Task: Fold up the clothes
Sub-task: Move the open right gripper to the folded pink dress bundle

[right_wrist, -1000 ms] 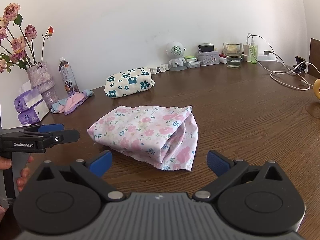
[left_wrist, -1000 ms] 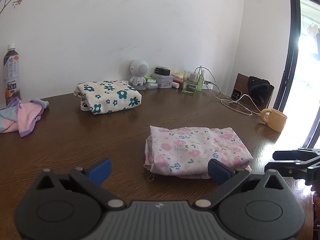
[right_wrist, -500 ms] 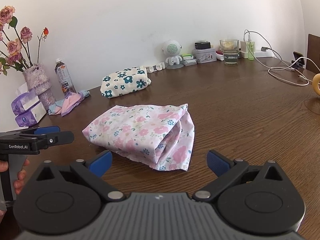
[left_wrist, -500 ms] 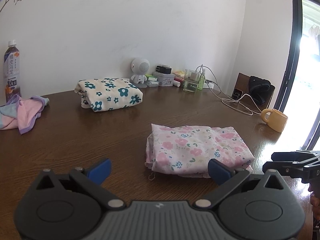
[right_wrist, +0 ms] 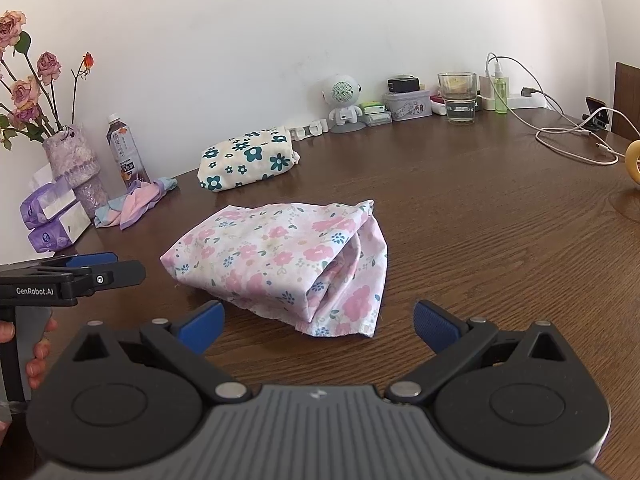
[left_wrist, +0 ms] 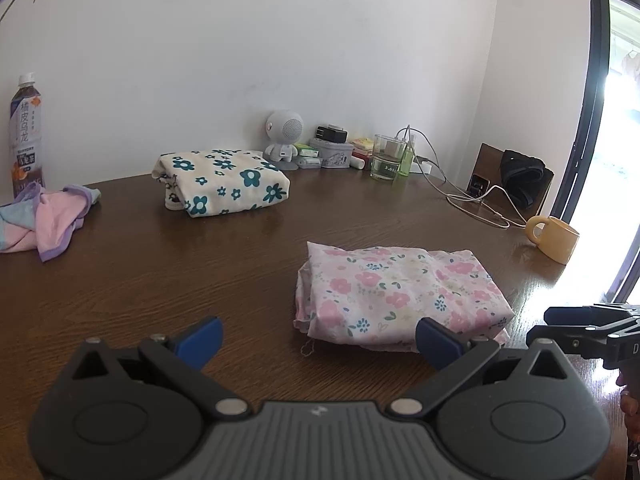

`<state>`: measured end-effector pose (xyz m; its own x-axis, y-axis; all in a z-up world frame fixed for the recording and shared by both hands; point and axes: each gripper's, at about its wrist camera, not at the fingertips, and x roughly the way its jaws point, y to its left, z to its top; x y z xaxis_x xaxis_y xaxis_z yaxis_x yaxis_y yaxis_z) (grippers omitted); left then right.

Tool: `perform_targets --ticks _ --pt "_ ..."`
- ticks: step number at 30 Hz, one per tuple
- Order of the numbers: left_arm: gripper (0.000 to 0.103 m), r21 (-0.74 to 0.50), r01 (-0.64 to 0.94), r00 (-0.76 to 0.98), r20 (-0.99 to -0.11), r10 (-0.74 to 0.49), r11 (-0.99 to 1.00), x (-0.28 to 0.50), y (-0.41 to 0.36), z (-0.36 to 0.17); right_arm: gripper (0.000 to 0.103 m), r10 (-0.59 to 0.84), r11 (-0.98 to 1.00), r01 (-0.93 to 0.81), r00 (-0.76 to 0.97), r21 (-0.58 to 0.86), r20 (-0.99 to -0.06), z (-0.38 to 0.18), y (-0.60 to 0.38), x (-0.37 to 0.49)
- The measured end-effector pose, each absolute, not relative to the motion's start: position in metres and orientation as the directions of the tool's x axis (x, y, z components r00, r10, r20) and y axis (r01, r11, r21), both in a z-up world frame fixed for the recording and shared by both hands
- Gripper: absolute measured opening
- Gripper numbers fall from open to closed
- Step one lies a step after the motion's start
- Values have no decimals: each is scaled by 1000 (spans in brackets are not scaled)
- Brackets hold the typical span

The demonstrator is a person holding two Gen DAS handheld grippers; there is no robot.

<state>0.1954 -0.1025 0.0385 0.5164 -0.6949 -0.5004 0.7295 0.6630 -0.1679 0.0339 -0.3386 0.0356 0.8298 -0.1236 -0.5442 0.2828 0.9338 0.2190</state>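
Pink floral cloth [left_wrist: 396, 292] lies folded on the tabletop [left_wrist: 180, 280]; both tools, left [left_wrist: 318, 340] and right [right_wrist: 316, 322], gape empty, so press its loose edge flat.

Each view is taken from a fisheye camera mounted behind a hand-held gripper, looking forward along its two fingers and slightly down over the worktop [left_wrist: 168, 280]. The left wrist view is aimed across the worktop towards the back wall, with the door at its right edge. The right wrist view is aimed at the same wall from further right, so the vase of roses [right_wrist: 72, 160] is taken in at its left. The pink floral garment [left_wrist: 396, 292] [right_wrist: 280, 256] is seen close in front of both cameras. The blue-flowered bundle [left_wrist: 224, 188] [right_wrist: 248, 160] and bottle [left_wrist: 26, 136] [right_wrist: 126, 152] are shared too. Each gripper is caught at the edge of the other's view: the left gripper [right_wrist: 116, 270], the right gripper [left_wrist: 556, 324].
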Motion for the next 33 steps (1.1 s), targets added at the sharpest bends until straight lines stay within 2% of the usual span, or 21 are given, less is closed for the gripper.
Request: perform_targets --ticks 23,33 --pt "103 -211 710 517 -491 -701 672 206 -103 45 103 -114 918 294 839 267 -532 35 -350 37" --pt "103 -278 663 524 -491 -696 695 226 -109 48 103 -107 911 294 845 288 -524 37 -360 43"
